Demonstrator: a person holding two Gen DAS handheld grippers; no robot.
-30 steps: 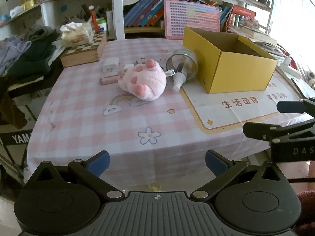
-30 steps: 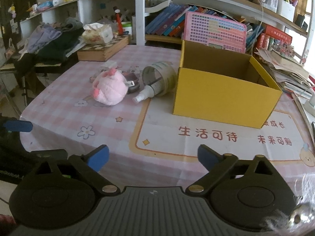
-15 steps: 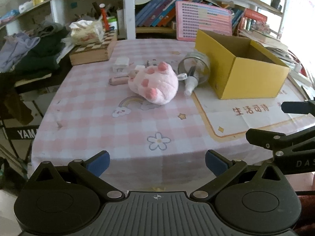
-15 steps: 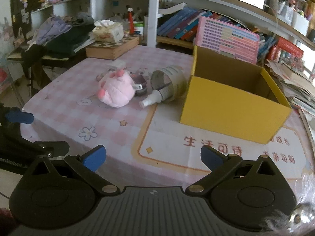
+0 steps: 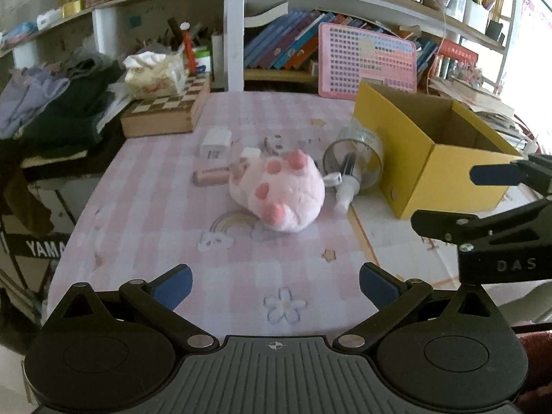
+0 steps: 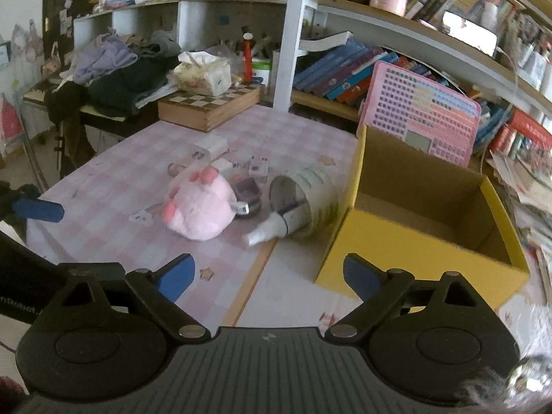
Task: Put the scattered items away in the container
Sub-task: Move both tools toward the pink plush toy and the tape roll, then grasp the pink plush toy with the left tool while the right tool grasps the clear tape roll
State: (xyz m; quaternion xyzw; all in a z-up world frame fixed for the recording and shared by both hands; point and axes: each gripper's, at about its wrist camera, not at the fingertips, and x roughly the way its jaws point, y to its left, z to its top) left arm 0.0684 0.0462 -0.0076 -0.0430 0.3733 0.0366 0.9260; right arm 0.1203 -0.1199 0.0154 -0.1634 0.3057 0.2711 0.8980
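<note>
A pink plush paw (image 5: 279, 193) (image 6: 198, 208) lies mid-table on the pink checked cloth. Right of it a clear cup (image 5: 358, 158) (image 6: 303, 200) lies on its side with a white spray bottle (image 5: 346, 188) (image 6: 267, 229) sticking out. Behind lie a white charger (image 5: 215, 141) (image 6: 208, 148), a pink tube (image 5: 210, 176) and small boxes (image 6: 258, 167). The open, empty yellow box (image 5: 427, 151) (image 6: 424, 220) stands at the right. My left gripper (image 5: 274, 281) is open and empty above the near table edge. My right gripper (image 6: 269, 270) is open and empty, nearer the yellow box.
A chessboard box (image 5: 165, 112) with a tissue pack (image 5: 153, 74) sits at the back left. A pink keyboard toy (image 5: 365, 60) leans behind the yellow box. Bookshelves line the back. Clothes (image 5: 51, 103) pile on a keyboard left of the table.
Both grippers have moved forward and up over the table toward the items. Both stay open and empty. Nothing on the table has moved.
</note>
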